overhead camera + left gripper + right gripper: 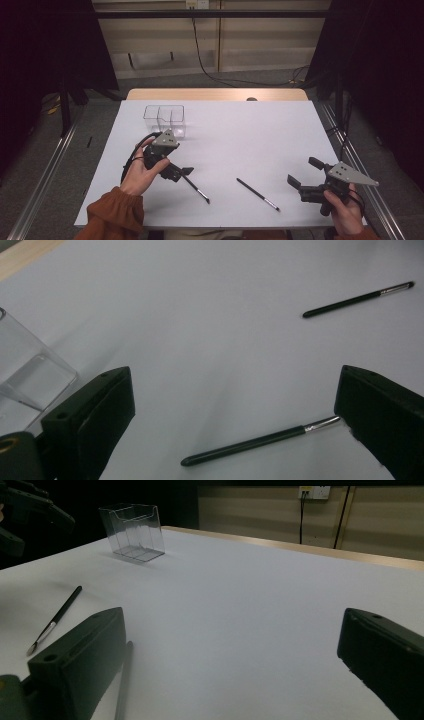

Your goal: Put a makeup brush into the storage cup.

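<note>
Two thin black brushes with silver ferrules lie flat on the white table (240,135). The left brush (196,189) (260,440) lies just beyond my left gripper (181,174) (232,390), between its open jaws, with its ferrule end by the right jaw. The right brush (257,194) (357,299) lies near the table's front middle. My right gripper (304,171) (232,630) hovers open at the front right, nothing between its jaws. In the right gripper view its left jaw partly hides the right brush (124,680), and the left brush (55,620) lies farther off.
A clear plastic two-compartment container (165,120) (132,532) (30,375) stands empty at the back left of the table, just behind my left hand. Beyond the wooden far edge (215,94) are a floor, cables and a wall.
</note>
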